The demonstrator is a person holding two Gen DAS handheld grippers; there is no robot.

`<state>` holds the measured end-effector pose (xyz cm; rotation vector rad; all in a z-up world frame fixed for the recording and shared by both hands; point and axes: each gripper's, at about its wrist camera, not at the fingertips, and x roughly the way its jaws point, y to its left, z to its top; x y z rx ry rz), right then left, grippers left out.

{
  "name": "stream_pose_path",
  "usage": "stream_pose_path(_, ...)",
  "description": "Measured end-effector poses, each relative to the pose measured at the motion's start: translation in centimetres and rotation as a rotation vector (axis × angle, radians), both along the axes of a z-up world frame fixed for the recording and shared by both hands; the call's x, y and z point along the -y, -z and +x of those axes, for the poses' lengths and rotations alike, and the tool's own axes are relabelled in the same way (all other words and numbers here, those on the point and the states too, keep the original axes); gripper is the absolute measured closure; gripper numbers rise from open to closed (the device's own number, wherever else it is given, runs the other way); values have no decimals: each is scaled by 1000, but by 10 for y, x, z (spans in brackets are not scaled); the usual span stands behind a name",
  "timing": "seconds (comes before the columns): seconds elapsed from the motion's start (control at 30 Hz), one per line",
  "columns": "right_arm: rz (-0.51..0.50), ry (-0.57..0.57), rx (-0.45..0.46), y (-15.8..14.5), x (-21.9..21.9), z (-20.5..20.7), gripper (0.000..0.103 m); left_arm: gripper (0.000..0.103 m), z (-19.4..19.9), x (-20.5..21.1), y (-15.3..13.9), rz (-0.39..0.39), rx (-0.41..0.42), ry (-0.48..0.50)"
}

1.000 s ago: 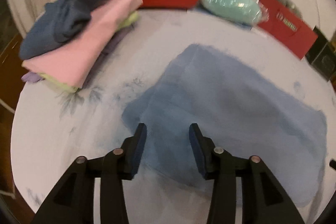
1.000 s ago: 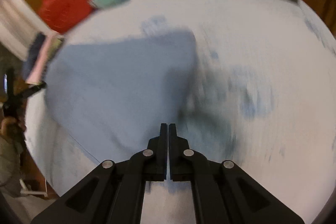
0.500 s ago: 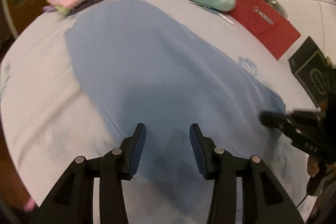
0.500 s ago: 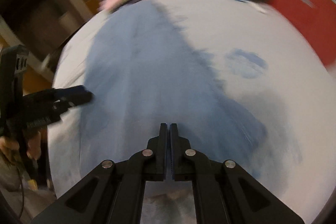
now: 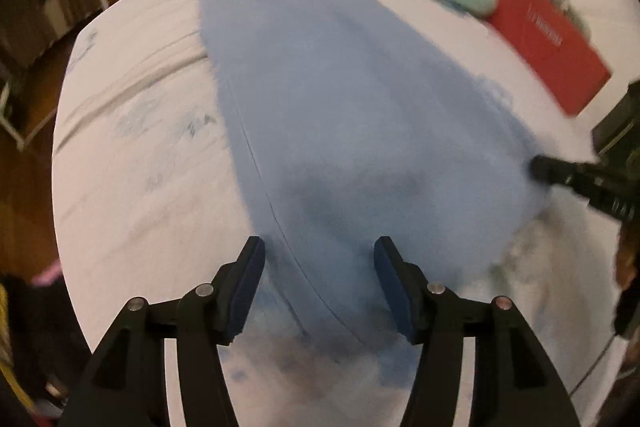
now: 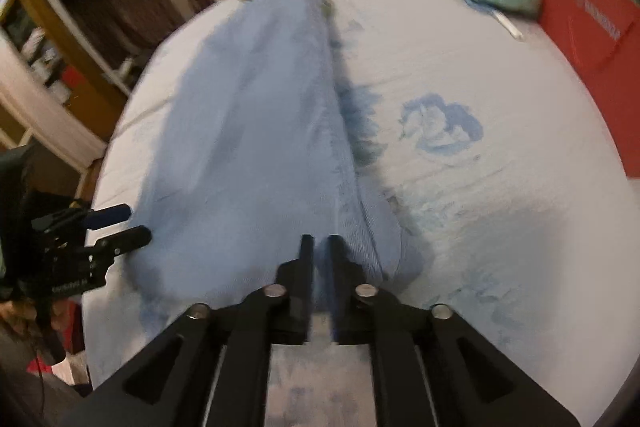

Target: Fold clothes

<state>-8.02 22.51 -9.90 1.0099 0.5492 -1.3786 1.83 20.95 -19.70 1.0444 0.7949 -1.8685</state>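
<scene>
Blue garment (image 5: 360, 131) is lying flat on the bed (image 5: 132, 163), long axis running away from me. My left tool (image 5: 318, 287) is opening over its near-left edge; my right tool (image 6: 319, 281) is opening at its near-right corner, nothing clamped.

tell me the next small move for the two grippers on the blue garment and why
Probably lower both onto the near hem and pinch it. The blue garment lies flat and long; the left gripper and right gripper are opening just above its near end, gripping nothing.
</scene>
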Motion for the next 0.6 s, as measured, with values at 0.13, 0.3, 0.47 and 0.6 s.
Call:
stream_pose_path(0.13,-60,-82,-42,-7,-18,7,56,45,-2,-28,-1,-20,-34,-71)
stream_pose_path(0.3,-70,-153,-84,-6,-31,7,46,45,-5,-50,12,26,-10,-157)
stream_pose_path(0.47,-30,-231,-171,4,-36,6,44,41,-23,-60,22,-34,55,-144)
stream_pose_path(0.6,-47,-283,-254,9,-30,6,43,33,-32,-58,25,-69,84,-172)
